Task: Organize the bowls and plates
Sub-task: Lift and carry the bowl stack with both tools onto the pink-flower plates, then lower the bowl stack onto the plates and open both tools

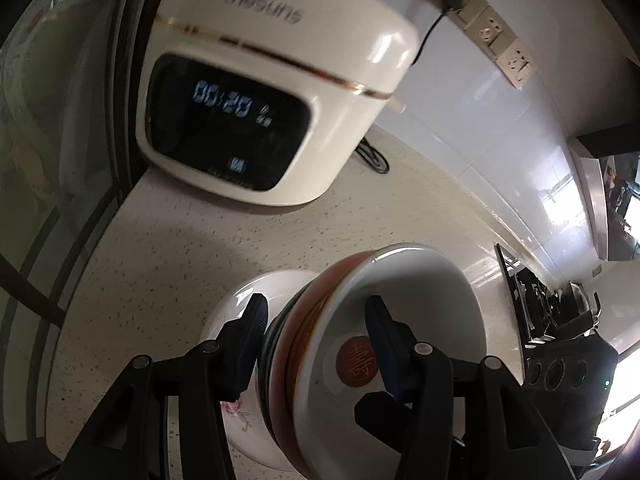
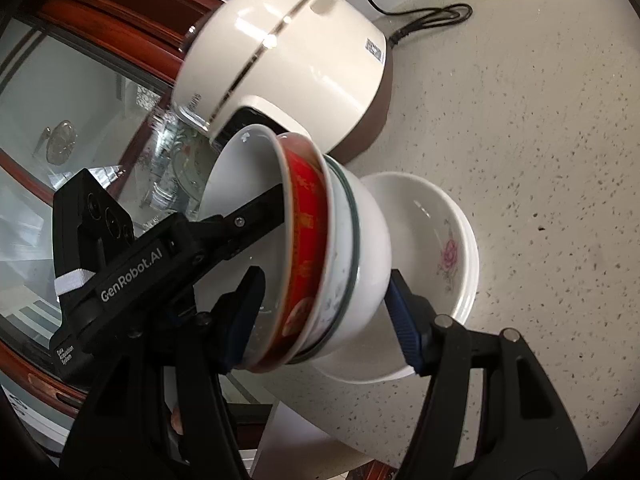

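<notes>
Bowl nesting looks nearly done: left gripper (image 1: 316,344), jaws clamped across the nested red-and-white ceramic bowls (image 2: 320,256), tilts them over the floral white plates (image 2: 448,248); right gripper (image 2: 324,312), jaws apart, straddles them.

On the cream rice cooker (image 1: 256,92), upper middle of my left wrist view, grey lettering on the lid reads "thesuns". Its dark front panel (image 1: 228,124) shows "00:20" in pale blue digits, with small lit symbols beside and below that are too blurred for me to read. Low in the same view, the inner bowl (image 1: 400,300) of the stack carries a red round seal (image 1: 356,362) with the Chinese character 壽. In my right wrist view, at left, my left gripper (image 2: 276,216) bears "GenRobot.AI" in white, and lower down a small label that seems to read "Data Acquisition System". A sticker (image 2: 374,50) on the cooker's side is illegible.
</notes>
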`<state>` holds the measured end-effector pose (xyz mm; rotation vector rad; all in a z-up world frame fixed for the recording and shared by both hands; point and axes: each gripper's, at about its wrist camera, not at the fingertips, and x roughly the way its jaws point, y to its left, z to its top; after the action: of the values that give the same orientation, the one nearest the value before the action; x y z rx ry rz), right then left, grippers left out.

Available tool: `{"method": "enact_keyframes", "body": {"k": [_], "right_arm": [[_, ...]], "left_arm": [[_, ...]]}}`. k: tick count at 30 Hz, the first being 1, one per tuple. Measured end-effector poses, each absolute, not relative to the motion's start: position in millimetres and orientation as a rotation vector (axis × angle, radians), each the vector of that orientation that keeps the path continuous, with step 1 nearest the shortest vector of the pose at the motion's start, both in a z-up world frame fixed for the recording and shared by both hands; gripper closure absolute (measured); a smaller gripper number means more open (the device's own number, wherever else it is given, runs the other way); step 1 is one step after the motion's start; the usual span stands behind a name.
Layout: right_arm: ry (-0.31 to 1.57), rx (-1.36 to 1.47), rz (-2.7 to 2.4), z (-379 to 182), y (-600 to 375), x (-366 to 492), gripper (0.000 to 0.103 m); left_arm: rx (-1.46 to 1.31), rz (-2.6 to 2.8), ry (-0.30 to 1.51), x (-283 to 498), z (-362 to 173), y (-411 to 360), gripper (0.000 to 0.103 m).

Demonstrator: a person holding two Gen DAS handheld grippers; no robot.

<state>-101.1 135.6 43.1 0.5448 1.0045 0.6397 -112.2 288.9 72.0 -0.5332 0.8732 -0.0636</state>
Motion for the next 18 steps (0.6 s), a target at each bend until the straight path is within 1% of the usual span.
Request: {"method": "enact_keyframes", "body": {"k": [6, 10, 12, 13, 14, 16, 18], "right_arm": [[1.045, 0.520, 0.618, 27.6, 137.5, -90.7, 0.038], [1.025, 0.460, 0.615, 31.5, 143.8, -89.5, 0.038], [1.011, 0.400, 0.605, 35.6, 148.8, -90.8, 0.035], [0.988, 0.363, 0.590, 38.6, 151.0, -92.9, 0.033], [0.965, 0.339, 0.580, 41.2, 152.3, -95.2, 0.026], [0.889, 0.291, 0.551, 50.1, 152.2, -100.0, 0.018], [0.805, 0.229, 0.513, 61.3, 150.8, -103.8, 0.017]], "left_arm": [[-0.538, -0.045, 0.907, -106.8, 54.4, 283.5, 0.051], [-0.547, -0.047, 0.902, -109.2, 55.3, 288.4, 0.051], [-0.569, -0.056, 0.902, -111.0, 54.7, 292.4, 0.050], [-0.570, -0.050, 0.894, -111.2, 54.6, 293.7, 0.047], [-0.569, -0.032, 0.875, -113.7, 56.9, 295.2, 0.046], [-0.573, -0.007, 0.845, -118.8, 61.6, 299.2, 0.037], [-0.586, 0.015, 0.801, -126.5, 67.2, 302.4, 0.030]]}}
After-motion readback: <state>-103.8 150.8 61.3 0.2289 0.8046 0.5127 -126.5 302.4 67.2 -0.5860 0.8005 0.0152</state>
